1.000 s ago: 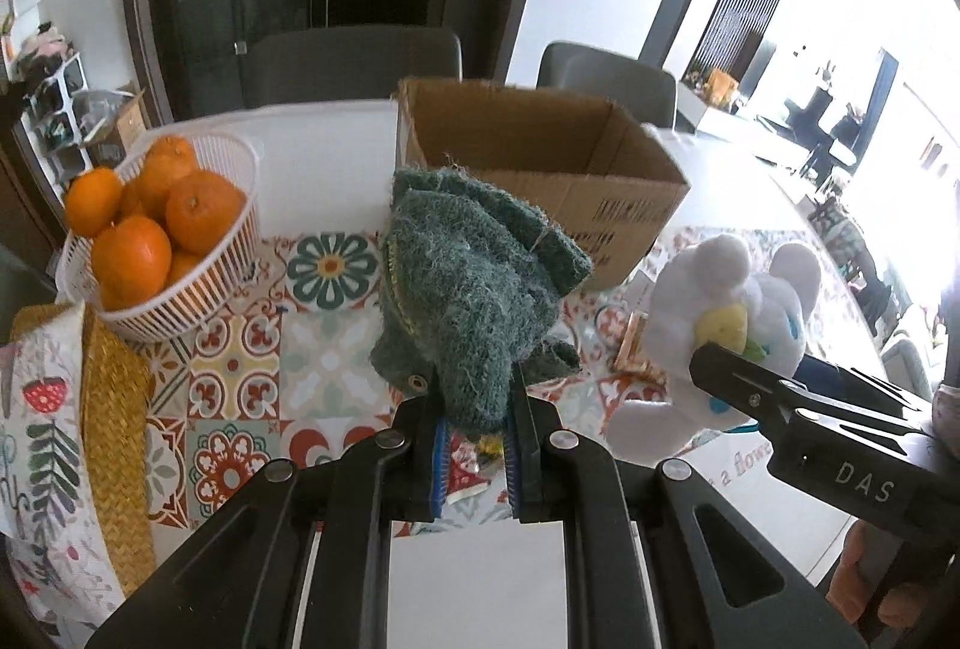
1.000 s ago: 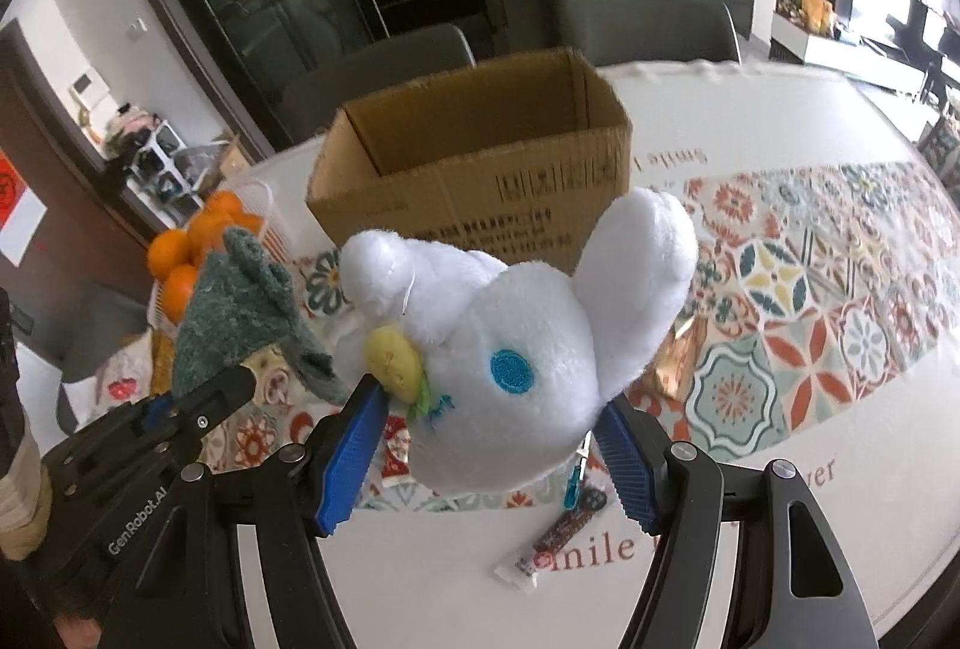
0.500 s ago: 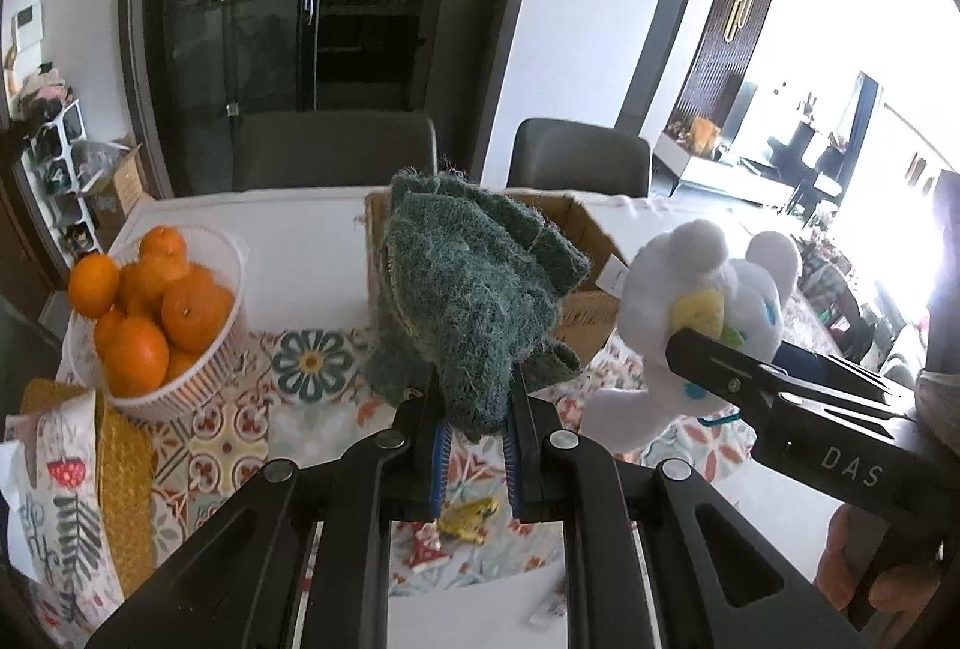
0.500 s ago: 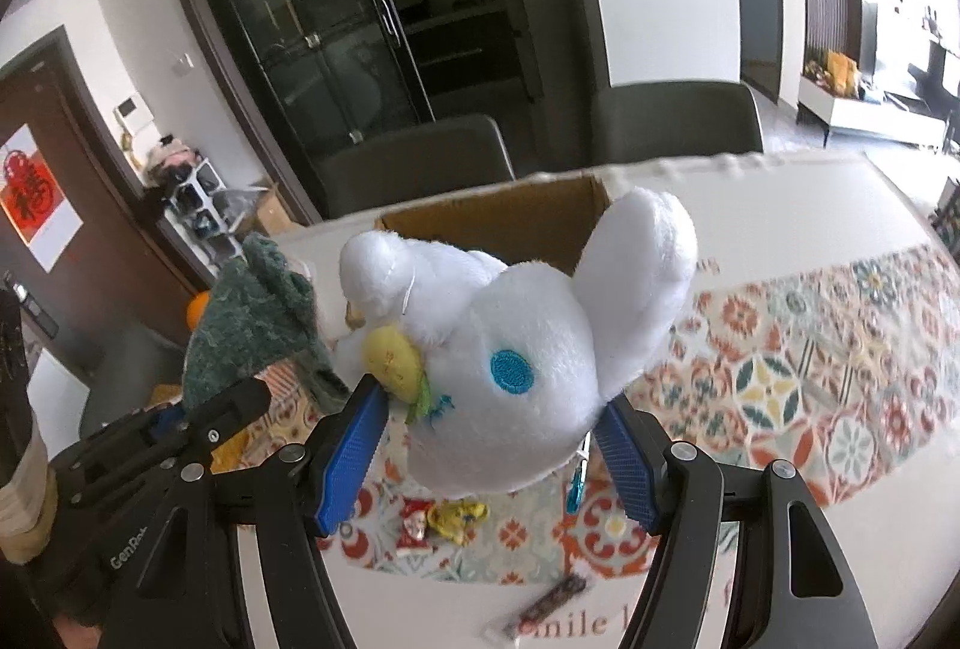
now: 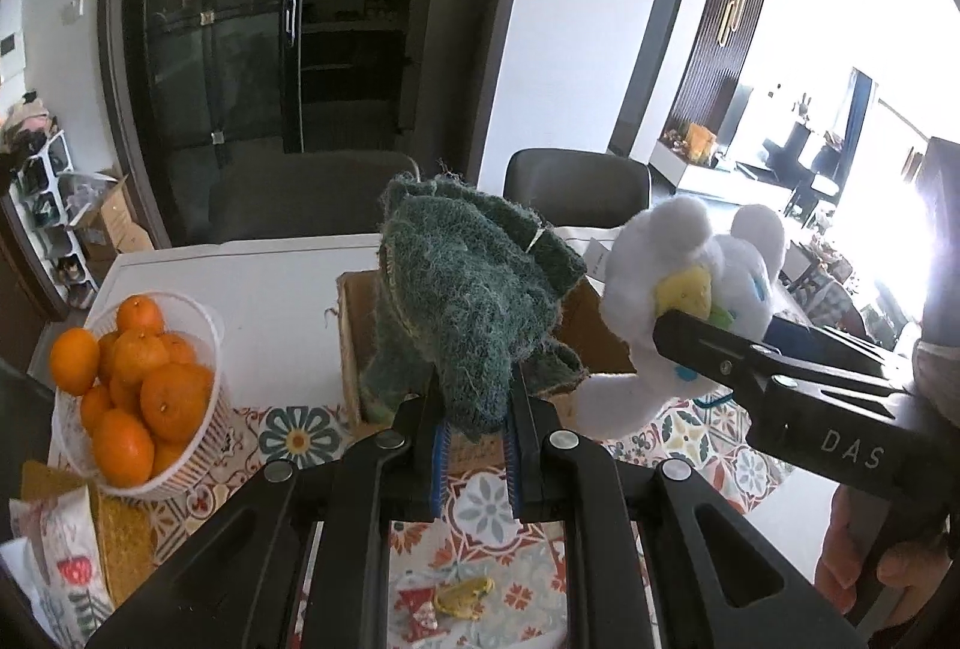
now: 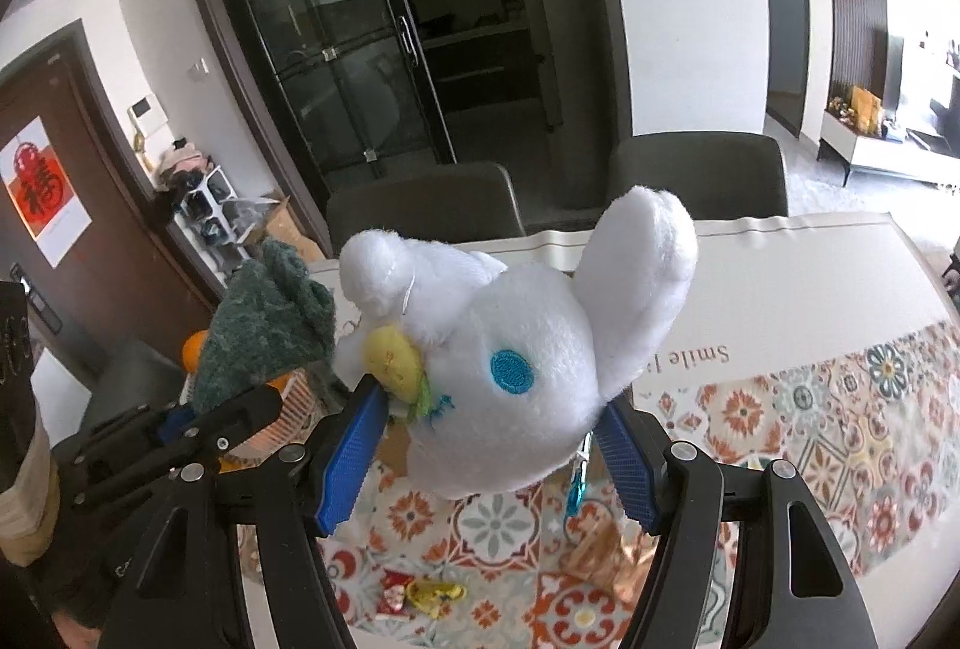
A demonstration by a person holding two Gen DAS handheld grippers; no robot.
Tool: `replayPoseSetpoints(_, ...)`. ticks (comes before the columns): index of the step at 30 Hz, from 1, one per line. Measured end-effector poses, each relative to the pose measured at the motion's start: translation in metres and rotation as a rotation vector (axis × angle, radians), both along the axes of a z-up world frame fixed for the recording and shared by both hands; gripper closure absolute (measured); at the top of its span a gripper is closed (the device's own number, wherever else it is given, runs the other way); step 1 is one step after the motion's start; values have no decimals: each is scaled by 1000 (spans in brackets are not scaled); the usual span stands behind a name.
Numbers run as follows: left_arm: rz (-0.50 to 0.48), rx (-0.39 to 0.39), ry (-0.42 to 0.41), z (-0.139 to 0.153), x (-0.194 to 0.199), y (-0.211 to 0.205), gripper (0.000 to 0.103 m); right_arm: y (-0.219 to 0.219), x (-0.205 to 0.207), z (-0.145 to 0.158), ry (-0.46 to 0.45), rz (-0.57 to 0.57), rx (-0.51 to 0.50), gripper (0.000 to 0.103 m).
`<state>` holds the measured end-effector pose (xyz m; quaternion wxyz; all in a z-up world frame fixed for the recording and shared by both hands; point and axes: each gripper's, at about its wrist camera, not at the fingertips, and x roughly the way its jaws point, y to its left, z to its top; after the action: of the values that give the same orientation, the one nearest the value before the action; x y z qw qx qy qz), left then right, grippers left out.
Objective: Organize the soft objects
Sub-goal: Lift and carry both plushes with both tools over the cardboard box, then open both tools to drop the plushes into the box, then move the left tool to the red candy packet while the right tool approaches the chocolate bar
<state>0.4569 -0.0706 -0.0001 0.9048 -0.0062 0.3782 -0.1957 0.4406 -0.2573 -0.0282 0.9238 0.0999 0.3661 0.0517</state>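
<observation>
The left gripper [image 5: 474, 454] has its fingers [image 5: 440, 460] pinched narrow on a dark green cloth [image 5: 474, 301], which stands up in a crumpled bunch above the fingertips, lifted clear of the desk [image 5: 270, 283]. Directly beyond the cloth, and partly hidden by it, sits an open cardboard box [image 5: 585, 331] on the desk. Left of the fingers a white basket [image 5: 198, 433] holds oranges [image 5: 153, 385]. To the right of the fingers the right gripper [image 6: 486, 451] reaches in from the side, carrying a white plush [image 5: 684, 301]. In the right wrist view, the right gripper's blue-padded fingers [image 6: 351, 460] are spread fairly wide and close on either side of the plush's body; the plush has a blue stitched eye, a yellow patch and one tall ear, and hangs in the air above the patterned cloth covering the desk. Left of these fingers the green cloth rises from the left gripper's tips. Below and between the right fingers, small candy wrappers [image 6: 420, 592] lie on the patterned surface, and a crumpled gold foil [image 6: 597, 547] lies just to their right.
</observation>
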Motion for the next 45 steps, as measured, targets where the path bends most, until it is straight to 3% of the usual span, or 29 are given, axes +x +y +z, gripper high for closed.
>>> replayPoseSetpoints(10, -19, -3, 77, -14, 58, -20, 87, -11, 64, -18, 115, 55, -3, 34)
replayPoseSetpoints(21, -41, 20, 275, -63, 107, -31, 83, -18, 123, -72, 300, 115, 45, 34)
replayPoseSetpoints(23, -41, 32, 310, -72, 113, -33, 63, -18, 131, -82, 334, 126, 68, 31)
replayPoseSetpoints(25, -32, 56, 322, -76, 117, -33, 49, -18, 139, -94, 379, 134, 73, 31)
replayPoseSetpoints(26, -24, 76, 326, -78, 118, -33, 48, -19, 141, -97, 389, 134, 74, 31)
replayPoseSetpoints(29, 11, 139, 286, -76, 115, -32, 41, -18, 141, -97, 369, 126, 44, 26)
replayPoseSetpoints(33, 60, 179, 249, -69, 107, -25, 41, -18, 133, -82, 328, 79, -21, 26)
replayPoseSetpoints(37, 83, 185, 218, -60, 97, -21, 39, -16, 113, -63, 266, 47, -80, 26)
replayPoseSetpoints(45, 85, 163, 191, -45, 63, -17, 38, -18, 68, -42, 212, 3, -75, 26)
